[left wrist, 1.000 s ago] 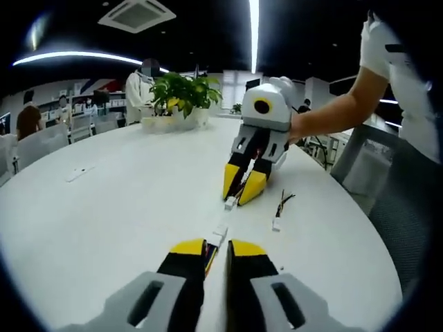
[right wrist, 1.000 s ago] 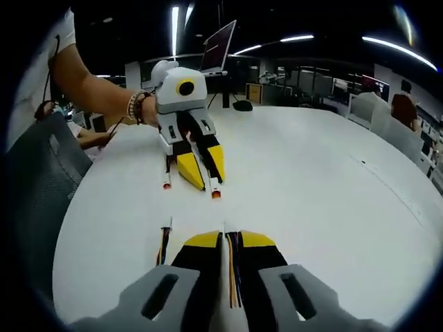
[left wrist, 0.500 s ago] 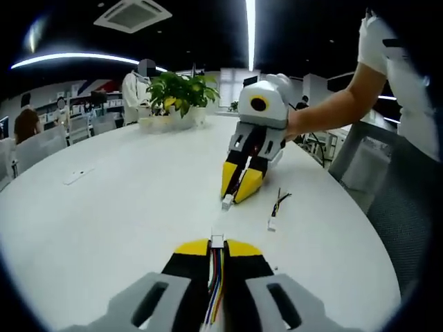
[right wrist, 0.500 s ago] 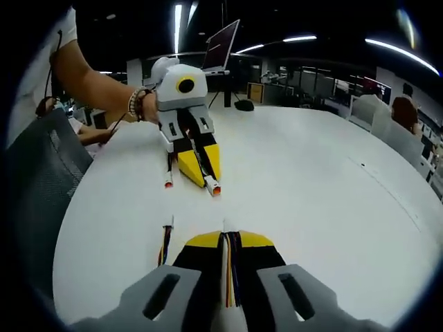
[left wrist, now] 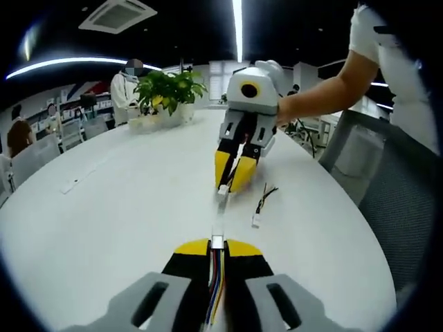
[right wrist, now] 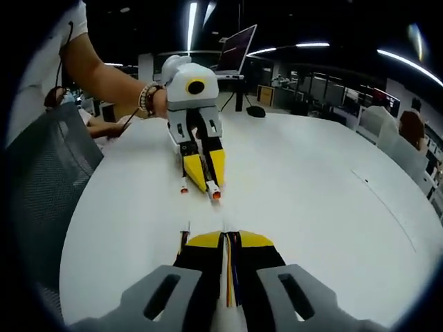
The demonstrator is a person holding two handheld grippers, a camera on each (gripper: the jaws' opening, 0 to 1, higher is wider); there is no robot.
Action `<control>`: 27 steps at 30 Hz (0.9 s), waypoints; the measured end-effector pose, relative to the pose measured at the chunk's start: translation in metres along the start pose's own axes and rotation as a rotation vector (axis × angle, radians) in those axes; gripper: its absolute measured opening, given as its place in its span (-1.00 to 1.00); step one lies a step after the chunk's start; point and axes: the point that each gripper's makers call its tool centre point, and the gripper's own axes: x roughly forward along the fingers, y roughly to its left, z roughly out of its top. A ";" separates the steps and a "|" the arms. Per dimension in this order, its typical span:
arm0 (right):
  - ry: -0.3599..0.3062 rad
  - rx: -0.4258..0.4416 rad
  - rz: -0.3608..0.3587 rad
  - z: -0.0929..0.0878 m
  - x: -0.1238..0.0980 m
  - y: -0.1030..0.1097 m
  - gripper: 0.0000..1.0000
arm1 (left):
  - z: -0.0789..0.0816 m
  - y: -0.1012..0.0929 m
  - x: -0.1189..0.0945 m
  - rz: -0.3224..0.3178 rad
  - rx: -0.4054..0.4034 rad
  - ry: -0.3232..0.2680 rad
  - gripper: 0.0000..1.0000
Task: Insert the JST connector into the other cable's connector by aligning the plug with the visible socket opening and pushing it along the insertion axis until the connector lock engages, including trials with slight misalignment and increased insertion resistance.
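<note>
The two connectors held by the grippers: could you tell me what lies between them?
Bare white table, seen in the left gripper view, separates the left connector from the right connector.

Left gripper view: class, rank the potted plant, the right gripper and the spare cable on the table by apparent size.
1. right gripper
2. potted plant, though it stands farther off, so true size is unsure
3. spare cable

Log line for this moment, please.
left tongs: shut on cable | right tongs: shut on cable | connectors: facing, apart, unmated | spare cable: on table
</note>
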 end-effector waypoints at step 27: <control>-0.046 -0.052 0.030 0.042 0.002 0.022 -0.92 | 0.027 -0.017 -0.007 -0.025 0.027 -0.002 -0.99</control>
